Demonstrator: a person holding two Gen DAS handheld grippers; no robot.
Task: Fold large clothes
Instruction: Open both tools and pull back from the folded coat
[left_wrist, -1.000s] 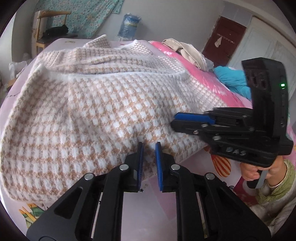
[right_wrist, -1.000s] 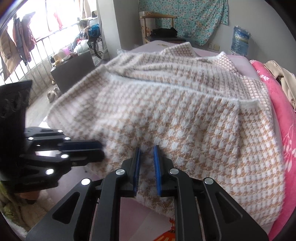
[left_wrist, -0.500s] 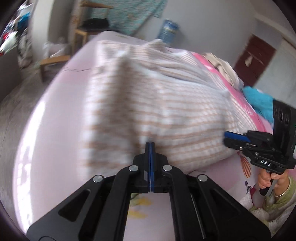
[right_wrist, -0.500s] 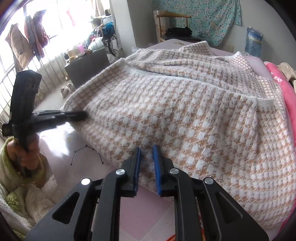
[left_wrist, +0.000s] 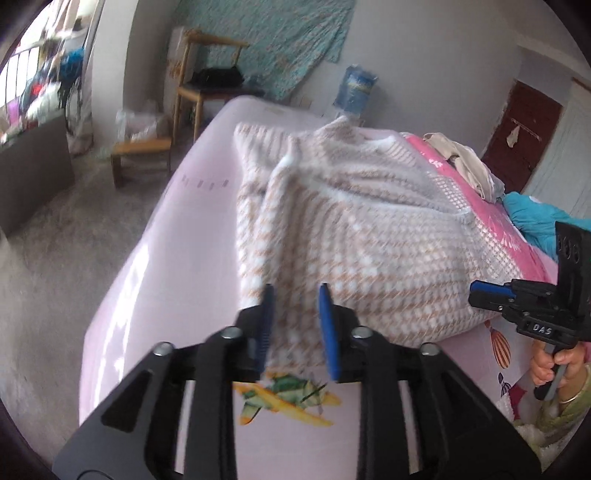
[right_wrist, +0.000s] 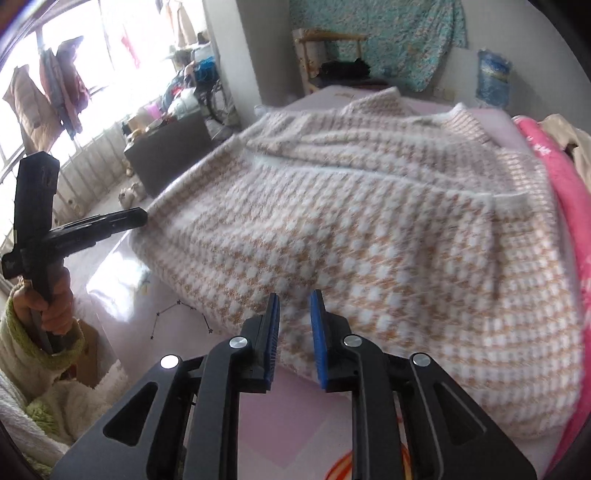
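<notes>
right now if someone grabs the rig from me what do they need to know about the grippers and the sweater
Left gripper: its jaws have just been opening, pads apart at the near left hem of the houndstooth sweater; fabric sits between them, no clamp.
Right gripper: has also just eased open, pads either side of the near hem, not pinching.
Sweater lies on the pink bed sheet, its left side bunched inward, the rest spread towards the pink blanket.
Done: at most one rough fold, on the left side.
Left: probably regrip the hem, fold the other side, then fold lengthwise.
</notes>
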